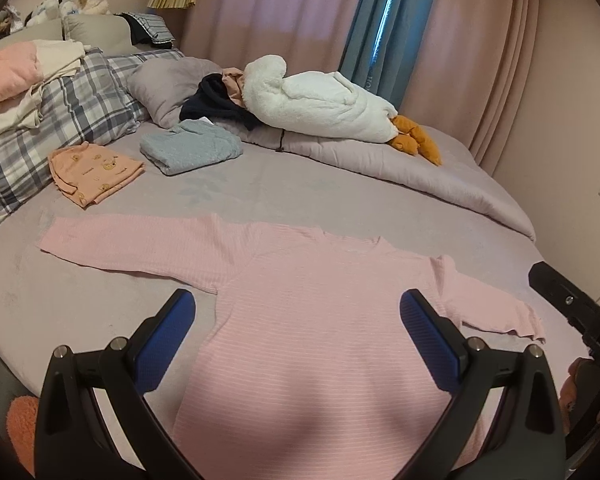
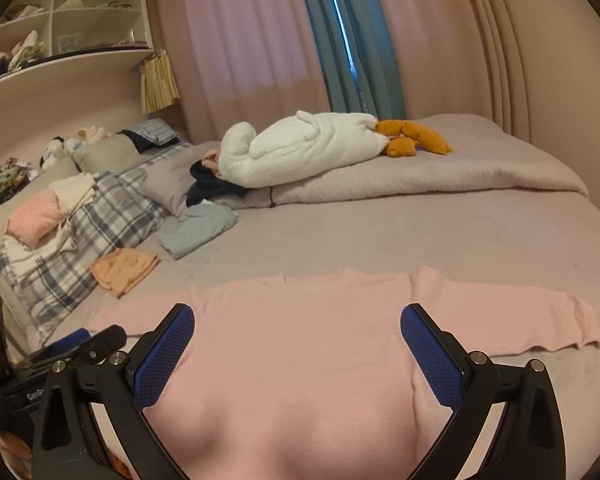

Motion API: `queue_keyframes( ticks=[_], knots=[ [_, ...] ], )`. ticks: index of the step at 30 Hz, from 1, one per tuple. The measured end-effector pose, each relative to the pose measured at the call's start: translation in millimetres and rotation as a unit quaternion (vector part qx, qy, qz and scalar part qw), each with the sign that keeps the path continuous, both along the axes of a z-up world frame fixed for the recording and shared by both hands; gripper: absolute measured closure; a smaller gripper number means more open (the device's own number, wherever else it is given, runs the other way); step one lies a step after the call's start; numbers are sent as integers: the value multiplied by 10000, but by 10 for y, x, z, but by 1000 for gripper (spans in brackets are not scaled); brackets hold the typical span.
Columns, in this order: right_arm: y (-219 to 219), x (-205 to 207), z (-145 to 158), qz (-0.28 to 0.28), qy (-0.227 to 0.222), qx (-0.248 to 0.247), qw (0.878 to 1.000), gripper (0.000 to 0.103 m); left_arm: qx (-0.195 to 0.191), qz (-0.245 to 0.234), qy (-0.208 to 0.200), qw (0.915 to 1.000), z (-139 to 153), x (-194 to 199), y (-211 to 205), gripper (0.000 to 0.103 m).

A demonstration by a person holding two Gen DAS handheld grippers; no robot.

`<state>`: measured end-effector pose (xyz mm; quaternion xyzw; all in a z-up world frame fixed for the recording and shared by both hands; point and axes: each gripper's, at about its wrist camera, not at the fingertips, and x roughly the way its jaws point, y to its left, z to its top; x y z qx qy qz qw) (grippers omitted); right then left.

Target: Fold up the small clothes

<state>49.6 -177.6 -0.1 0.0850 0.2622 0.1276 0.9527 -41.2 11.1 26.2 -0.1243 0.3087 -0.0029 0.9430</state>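
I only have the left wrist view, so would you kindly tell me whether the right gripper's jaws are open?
Observer: Yes, the right gripper is open, its jaws wide apart above the pink top.
Operator: Thank you. Is there anything on the wall above the headboard, beyond my frame?
Observer: A white shelf unit is there, with loose clothes in its left compartments.

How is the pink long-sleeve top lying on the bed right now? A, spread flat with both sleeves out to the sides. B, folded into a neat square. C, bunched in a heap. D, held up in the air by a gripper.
A: the pink top lies flat on the bed, sleeves stretched out to either side, with both open grippers, left gripper and right gripper, holding nothing.
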Motion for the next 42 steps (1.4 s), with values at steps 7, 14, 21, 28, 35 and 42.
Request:
queue_keyframes(
  ticks=[7,14,21,28,35,42],
  knots=[
    [8,-7,-37,10,-5,-93,10000,1,11,-41,-6,10000,-52,9,-36,1],
    [-16,-20,-52,47,18,-98,9999,1,6,-52,-18,10000,-105,5,-47,1],
    [-6,-23,-49,77,10,-107,9999,1,-41,-92,-12,9999,-129,16,-56,1],
    [11,-9,-37,124,29,-56,9999,1,-51,-143,-19,9999,-163,8,-57,1],
    [22,-11,-31,149,20,-54,9999,1,-81,-188,-29,9998,-182,5,-68,1],
    [26,-12,-22,130,13,-55,9999,1,-80,-204,-24,9998,-190,-1,-78,1]
  ],
)
